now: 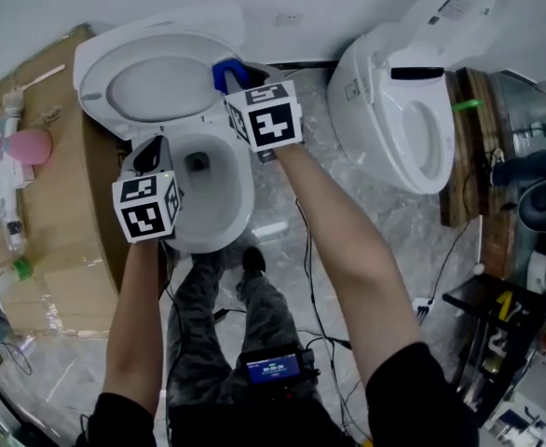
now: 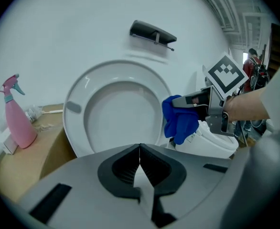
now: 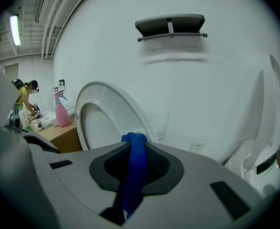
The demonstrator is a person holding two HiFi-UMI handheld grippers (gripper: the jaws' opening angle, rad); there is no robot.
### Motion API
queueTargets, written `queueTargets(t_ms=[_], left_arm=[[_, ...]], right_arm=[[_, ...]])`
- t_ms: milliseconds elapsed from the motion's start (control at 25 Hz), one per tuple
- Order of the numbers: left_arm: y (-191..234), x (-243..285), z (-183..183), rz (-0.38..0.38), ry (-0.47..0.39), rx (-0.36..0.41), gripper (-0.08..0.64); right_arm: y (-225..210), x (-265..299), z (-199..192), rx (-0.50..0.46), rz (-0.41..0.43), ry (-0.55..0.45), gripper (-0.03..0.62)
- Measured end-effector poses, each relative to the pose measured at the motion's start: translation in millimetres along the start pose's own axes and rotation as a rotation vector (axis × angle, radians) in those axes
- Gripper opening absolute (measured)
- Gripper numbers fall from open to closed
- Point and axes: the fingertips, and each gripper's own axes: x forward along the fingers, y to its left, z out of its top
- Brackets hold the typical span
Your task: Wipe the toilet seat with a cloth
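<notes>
Blue cloth held at the edge of the raised toilet seat.

In the head view the toilet [image 1: 243,208] sits at centre with a second toilet [image 1: 394,101] at its 2 o'clock and a cardboard surface [image 1: 68,203] at its 9 o'clock. The toilet seat [image 1: 152,87] stands raised at the bowl's 11 o'clock. The left gripper [image 2: 140,149] hovers over the bowl's 9 o'clock rim, its jaws pressed together with nothing between them. The right gripper [image 3: 134,144] has its jaws clamped on the cloth [image 3: 133,171], which hangs bunched at the seat's 3 o'clock edge; whether it presses on the seat cannot be told. A pink spray bottle [image 2: 18,118] stands on the cardboard surface at 9 o'clock of the seat.
</notes>
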Motion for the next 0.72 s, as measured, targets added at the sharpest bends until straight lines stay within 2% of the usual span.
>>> queueTargets(t_ms=[160,360,720], left_arm=[[3.8,-11.8,14.2,0.016,-0.021,-0.005,0.012],[10.8,-22.2,29.5,0.030,-0.027,0.008,0.012],[56.1,-49.5,60.9,0.094,-0.056,-0.015,0.012]], right_arm=[[7.9,-5.2,19.2,-0.019,0.015,-0.017,0.052],[25.9,-6.6,63.5,-0.044,0.046,-0.070,0.052],[74.8,4.1,99.3,-0.098,0.098,-0.074,0.052]])
